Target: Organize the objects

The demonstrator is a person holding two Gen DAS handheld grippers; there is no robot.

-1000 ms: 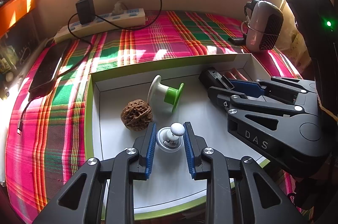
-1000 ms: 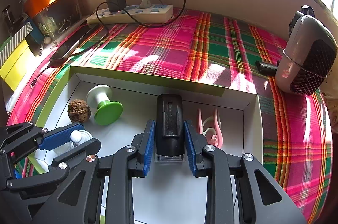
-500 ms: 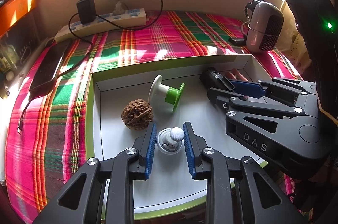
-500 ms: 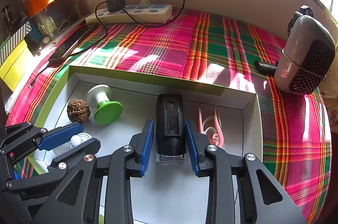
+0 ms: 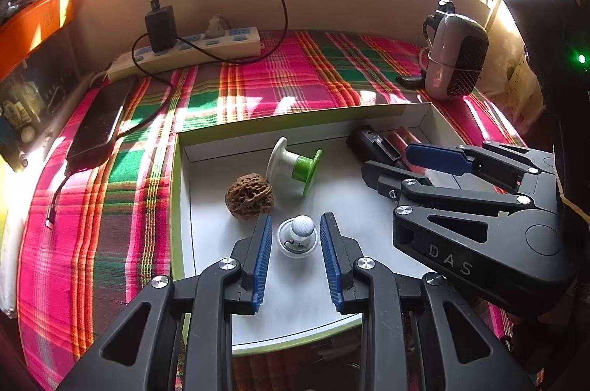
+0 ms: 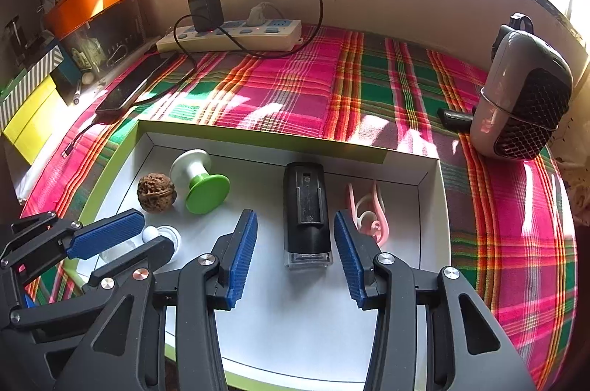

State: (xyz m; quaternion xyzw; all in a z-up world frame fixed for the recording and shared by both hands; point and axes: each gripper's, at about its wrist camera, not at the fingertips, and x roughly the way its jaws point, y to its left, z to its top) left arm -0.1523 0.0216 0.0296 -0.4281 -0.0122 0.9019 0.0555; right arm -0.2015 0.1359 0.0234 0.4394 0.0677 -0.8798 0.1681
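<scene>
— White tray (image 6: 429,206), from the left: the left gripper (image 5: 297,243) straddles the little clear-based knob (image 5: 298,236), pads off it, unclenched.

— And the right gripper (image 6: 295,236)?

— Its jaws have just been opening; the black stamp (image 6: 305,206) lies flat between them, released. I'd lift both straight up, so no pad drags anything sideways.

Walnut (image 5: 250,194), spool (image 5: 293,165) and stamp (image 6: 305,212) inside tray (image 6: 431,206).
</scene>
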